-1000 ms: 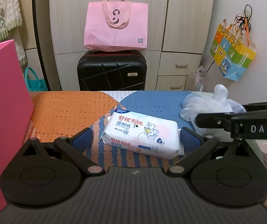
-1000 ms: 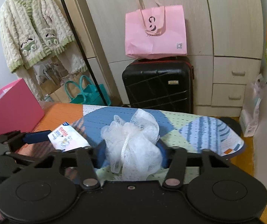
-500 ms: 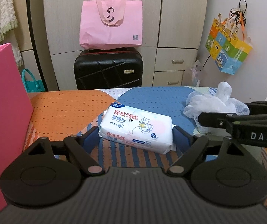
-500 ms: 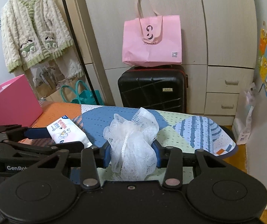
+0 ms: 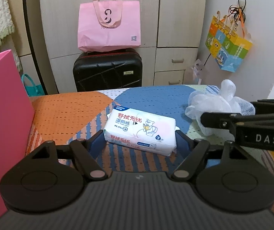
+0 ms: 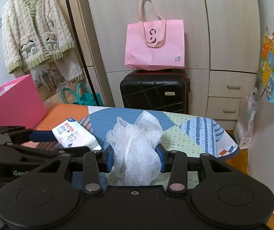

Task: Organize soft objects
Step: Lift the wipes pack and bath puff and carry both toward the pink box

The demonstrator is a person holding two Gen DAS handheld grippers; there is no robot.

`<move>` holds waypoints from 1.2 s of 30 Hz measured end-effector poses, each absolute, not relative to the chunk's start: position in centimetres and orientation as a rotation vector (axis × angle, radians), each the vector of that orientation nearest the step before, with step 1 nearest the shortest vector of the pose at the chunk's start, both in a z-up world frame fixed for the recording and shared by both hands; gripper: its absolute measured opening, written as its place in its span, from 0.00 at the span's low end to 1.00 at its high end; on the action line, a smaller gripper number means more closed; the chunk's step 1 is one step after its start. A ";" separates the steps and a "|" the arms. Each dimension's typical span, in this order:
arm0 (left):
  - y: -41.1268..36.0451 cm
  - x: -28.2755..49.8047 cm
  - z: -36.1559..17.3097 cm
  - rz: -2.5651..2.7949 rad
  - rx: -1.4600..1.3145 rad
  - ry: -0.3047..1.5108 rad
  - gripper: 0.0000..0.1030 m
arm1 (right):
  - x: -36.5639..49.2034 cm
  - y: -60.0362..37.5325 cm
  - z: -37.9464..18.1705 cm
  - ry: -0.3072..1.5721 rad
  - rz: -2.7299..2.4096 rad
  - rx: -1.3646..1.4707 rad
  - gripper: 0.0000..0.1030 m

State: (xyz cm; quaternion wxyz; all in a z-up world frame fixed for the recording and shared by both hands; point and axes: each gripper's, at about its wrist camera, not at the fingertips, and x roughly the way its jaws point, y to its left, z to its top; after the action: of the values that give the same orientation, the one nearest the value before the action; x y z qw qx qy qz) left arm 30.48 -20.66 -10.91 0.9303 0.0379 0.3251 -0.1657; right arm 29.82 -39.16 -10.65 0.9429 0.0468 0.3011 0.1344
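Note:
My left gripper (image 5: 139,143) is shut on a white pack of wet wipes (image 5: 140,131) and holds it over the patchwork-covered table (image 5: 66,113). The pack also shows in the right wrist view (image 6: 75,137). My right gripper (image 6: 136,158) is shut on a white mesh bath sponge (image 6: 137,147), held just above the table. The sponge shows in the left wrist view (image 5: 213,107) to the right of the pack, with the right gripper's black arm in front of it.
A pink box (image 5: 2,118) stands at the table's left edge; it also shows in the right wrist view (image 6: 14,103). Behind the table are a black suitcase (image 6: 154,92) with a pink tote bag (image 6: 154,46) on top, and a wardrobe. The table's right edge (image 6: 230,147) drops off.
Both grippers have risen a little with their loads and the views have tilted. The pack and the sponge sit slightly higher over the table than before.

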 end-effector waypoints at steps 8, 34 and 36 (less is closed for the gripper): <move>-20.1 27.9 -9.2 -0.358 0.076 0.614 0.73 | 28.3 -39.4 -9.9 0.607 0.257 0.110 0.46; -14.0 15.6 -6.2 -0.583 0.106 0.566 0.73 | 16.7 -37.5 -8.6 0.738 0.235 0.235 0.46; -13.5 14.6 -5.9 -0.597 0.123 0.564 0.73 | 15.7 -37.1 -8.2 0.740 0.237 0.240 0.46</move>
State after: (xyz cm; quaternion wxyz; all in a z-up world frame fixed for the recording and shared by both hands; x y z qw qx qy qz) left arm 14.65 -13.51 -5.95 0.9150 0.0598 0.2740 -0.2899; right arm 15.72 -37.11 -8.18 0.9185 0.1165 0.3598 0.1155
